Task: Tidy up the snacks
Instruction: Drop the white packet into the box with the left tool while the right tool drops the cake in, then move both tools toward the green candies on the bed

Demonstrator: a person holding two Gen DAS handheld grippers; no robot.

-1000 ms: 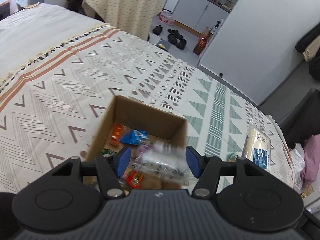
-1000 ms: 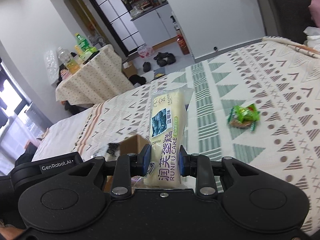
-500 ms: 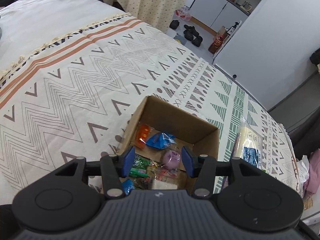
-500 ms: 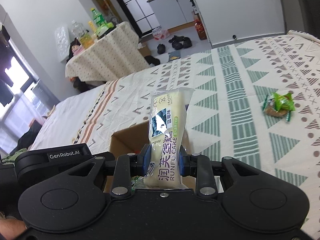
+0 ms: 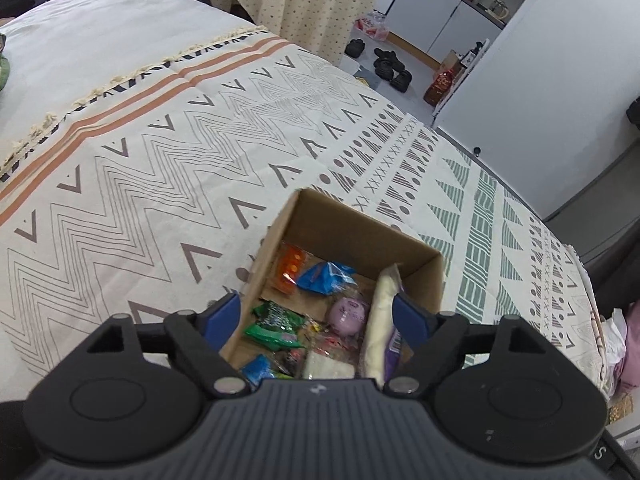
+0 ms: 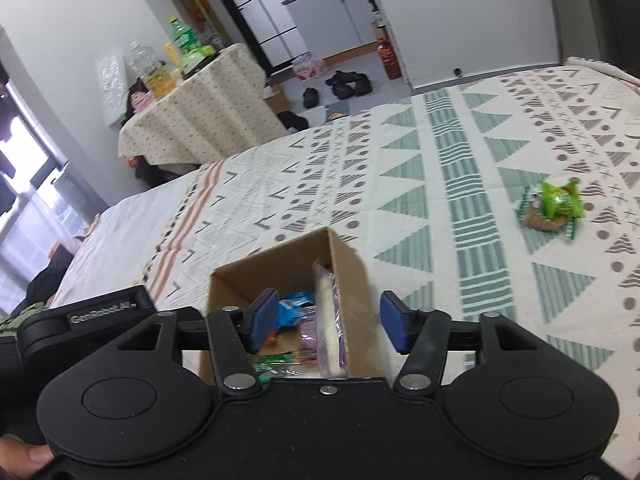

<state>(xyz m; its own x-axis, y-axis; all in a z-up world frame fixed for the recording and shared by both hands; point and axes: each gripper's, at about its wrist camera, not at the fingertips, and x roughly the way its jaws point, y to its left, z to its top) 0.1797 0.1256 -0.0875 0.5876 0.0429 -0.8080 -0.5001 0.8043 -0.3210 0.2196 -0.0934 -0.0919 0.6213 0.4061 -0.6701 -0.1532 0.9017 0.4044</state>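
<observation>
An open cardboard box [image 5: 360,232] sits on the patterned bedspread and holds several snack packs: an orange one [image 5: 292,270], a blue one [image 5: 326,278], a green one [image 5: 276,322] and a round purple one [image 5: 348,314]. The cream cake pack [image 5: 382,320] leans on its right wall, also seen from the right wrist as the cake pack [image 6: 330,320] in the box [image 6: 272,276]. My left gripper [image 5: 316,318] hovers over the box, jaws opening, nothing gripped. My right gripper [image 6: 329,323] is above the cake pack, jaws opening, pads off it. A green snack [image 6: 554,210] lies on the bed to the right.
The left gripper's body [image 6: 100,316] sits just left of the box. A cloth-covered table [image 6: 200,120] with bottles stands beyond the bed. Shoes [image 6: 344,82] lie on the floor by white cabinets. The bedspread [image 5: 140,184] stretches wide to the left.
The right gripper opened and let go of the cake pack, which now stands inside the box. The left jaws widened. Both views have closed in on the box.
</observation>
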